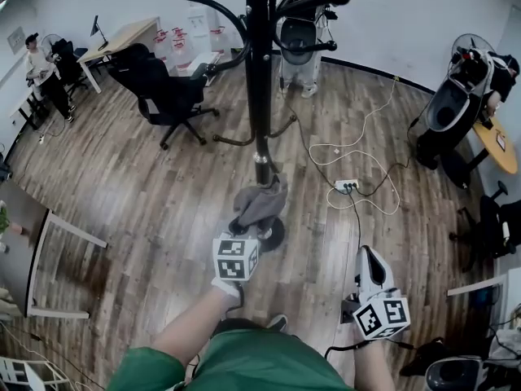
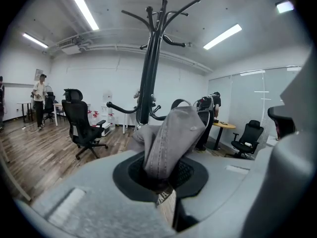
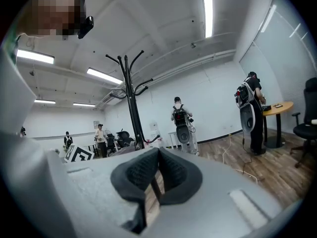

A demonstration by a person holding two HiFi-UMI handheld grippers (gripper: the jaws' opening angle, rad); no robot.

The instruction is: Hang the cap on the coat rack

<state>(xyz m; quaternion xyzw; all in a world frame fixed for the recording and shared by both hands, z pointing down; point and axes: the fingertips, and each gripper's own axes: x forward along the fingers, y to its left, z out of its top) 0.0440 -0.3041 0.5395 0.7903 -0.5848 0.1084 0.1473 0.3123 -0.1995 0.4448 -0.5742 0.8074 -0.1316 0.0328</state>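
A grey cap (image 1: 260,204) hangs crumpled from my left gripper (image 1: 244,228), which is shut on it; in the left gripper view the cap's fabric (image 2: 171,140) rises out of the closed jaws. The black coat rack (image 1: 260,72) stands just beyond the cap, its pole and curved hooks (image 2: 151,63) filling the middle of that view. My right gripper (image 1: 370,269) is lower right in the head view, shut and empty, the pads meeting (image 3: 157,175) with the rack (image 3: 131,103) at a distance on the left.
A black office chair (image 1: 163,92) stands left of the rack. A power strip (image 1: 347,186) and white cables lie on the wood floor to the right. People stand at desks (image 1: 122,39) far left and at a round table (image 1: 496,141) right.
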